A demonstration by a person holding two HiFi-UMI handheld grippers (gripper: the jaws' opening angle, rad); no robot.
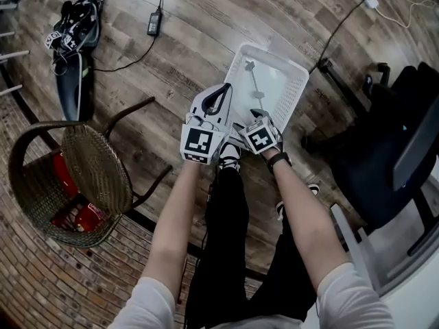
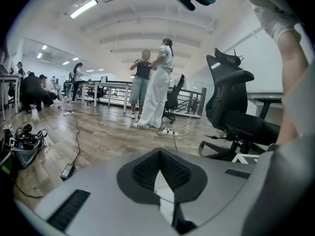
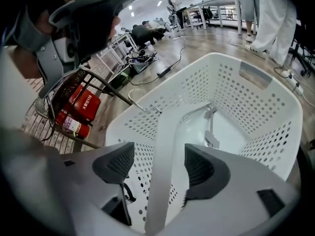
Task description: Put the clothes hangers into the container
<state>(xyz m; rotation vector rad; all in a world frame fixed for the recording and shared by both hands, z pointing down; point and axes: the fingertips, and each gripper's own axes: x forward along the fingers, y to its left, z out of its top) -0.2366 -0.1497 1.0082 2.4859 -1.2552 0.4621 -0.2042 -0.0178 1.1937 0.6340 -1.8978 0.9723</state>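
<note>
Between the jaws of the right gripper (image 3: 158, 151), at the lower centre of the right gripper view, stands a white plastic clothes hanger (image 3: 166, 149). Its long axis runs from the bottom edge of the frame upward. Its thin metal hook (image 3: 143, 107) juts to the upper left over the near rim of the white perforated plastic basket (image 3: 256, 107). The right gripper's jaws stand wide. Basket wall shows on either side of the hanger's arm, so neither pad presses on it, and it appears free to slide ahead and down into the basket. A second pale hanger (image 3: 210, 127) already lies on the basket floor, up and right of the jaws.

In the head view the basket (image 1: 295, 81) fills the upper centre. The right gripper (image 1: 258, 115) is at its near edge and the left gripper (image 1: 223, 89) is just to its left. The left gripper (image 2: 158, 152) has its jaws closed tip to tip. A white sliver shows behind the tips, and I cannot tell what it is. The right hand looks the one placed to finish.
</note>
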